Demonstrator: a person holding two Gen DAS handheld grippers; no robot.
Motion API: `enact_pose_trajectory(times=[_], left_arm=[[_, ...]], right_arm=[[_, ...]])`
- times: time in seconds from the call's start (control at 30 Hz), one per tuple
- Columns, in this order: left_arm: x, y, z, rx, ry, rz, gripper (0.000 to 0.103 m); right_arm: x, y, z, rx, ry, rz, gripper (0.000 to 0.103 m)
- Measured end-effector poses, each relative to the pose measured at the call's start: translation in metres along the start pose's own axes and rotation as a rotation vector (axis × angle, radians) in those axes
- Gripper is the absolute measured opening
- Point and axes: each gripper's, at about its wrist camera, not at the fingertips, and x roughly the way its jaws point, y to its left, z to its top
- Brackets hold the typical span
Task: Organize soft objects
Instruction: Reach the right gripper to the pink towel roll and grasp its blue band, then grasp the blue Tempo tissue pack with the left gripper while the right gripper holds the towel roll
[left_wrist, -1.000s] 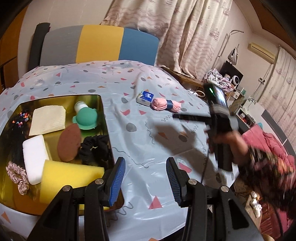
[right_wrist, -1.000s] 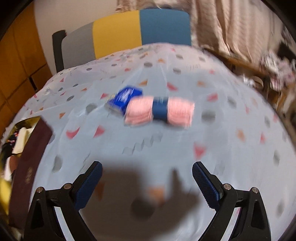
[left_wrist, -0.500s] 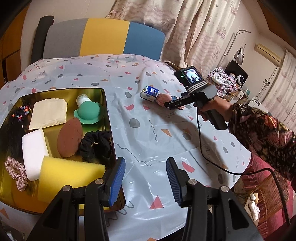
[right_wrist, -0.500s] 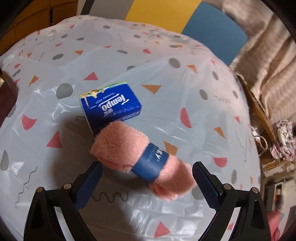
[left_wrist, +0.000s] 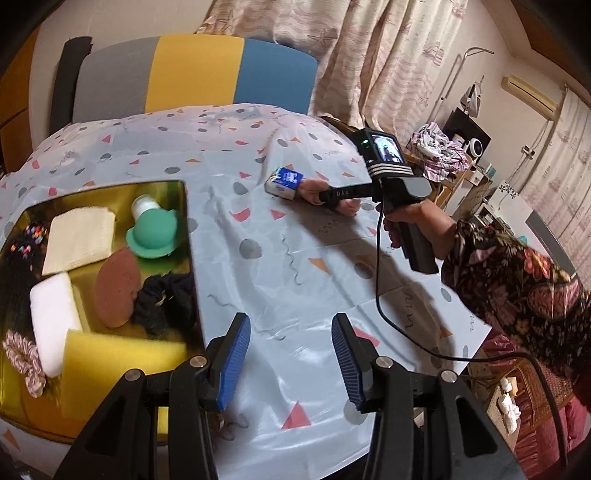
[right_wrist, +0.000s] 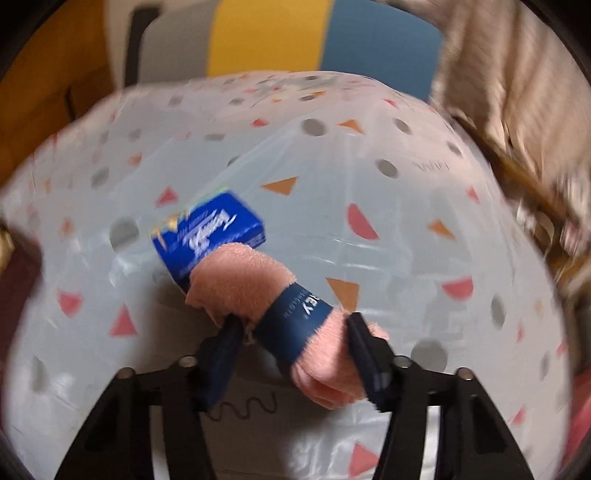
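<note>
Tablecloth (left_wrist: 288, 258) is pale blue with grey dots, pink and orange triangles, black squiggles. Rolled towel (right_wrist: 240, 280) is fuzzy pink with a navy band, tissue pack (right_wrist: 210, 236) bright blue. Gold tray (left_wrist: 186, 229) has a yellow sponge (left_wrist: 118, 362), green hat (left_wrist: 153, 234), brown pad (left_wrist: 118, 288), black scrunchie (left_wrist: 166, 302).

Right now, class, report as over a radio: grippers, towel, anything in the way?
Right gripper just closed on the pink towel. Left gripper open, empty, beside the tray. Tissue pack touching the towel's far end.
</note>
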Motion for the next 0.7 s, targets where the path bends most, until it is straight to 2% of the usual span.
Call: enact_pose_trajectory(times=[0.17,0.27,0.43,0.57,0.6,0.7], left_arm=[[0.003,-0.014,0.02,0.021,-0.019,-0.015,0.046],[0.011,-0.023,0.038,0.043,-0.028,0.006,0.046],[0.047,-0.033,0.075,0.04,0.023,0.021,0.046],[0.083,-0.038,0.104,0.028,0.083,0.055,0.046],[0.094,-0.041,0.114,0.043,0.088,0.087,0.046],[0.124,-0.046,0.133,0.086,0.125,0.113,0.046]], right_arm=[[-0.019,-0.023,-0.019,0.239,-0.012,0.075,0.051],[-0.03,-0.025,-0.037,0.299,-0.029,0.075,0.051],[-0.035,-0.022,-0.058,0.282,-0.104,-0.029,0.053],[-0.026,-0.022,-0.064,0.244,-0.155,-0.064,0.061],[-0.024,-0.019,-0.064,0.228,-0.154,-0.063,0.063],[-0.022,-0.022,-0.062,0.231,-0.16,-0.058,0.063]])
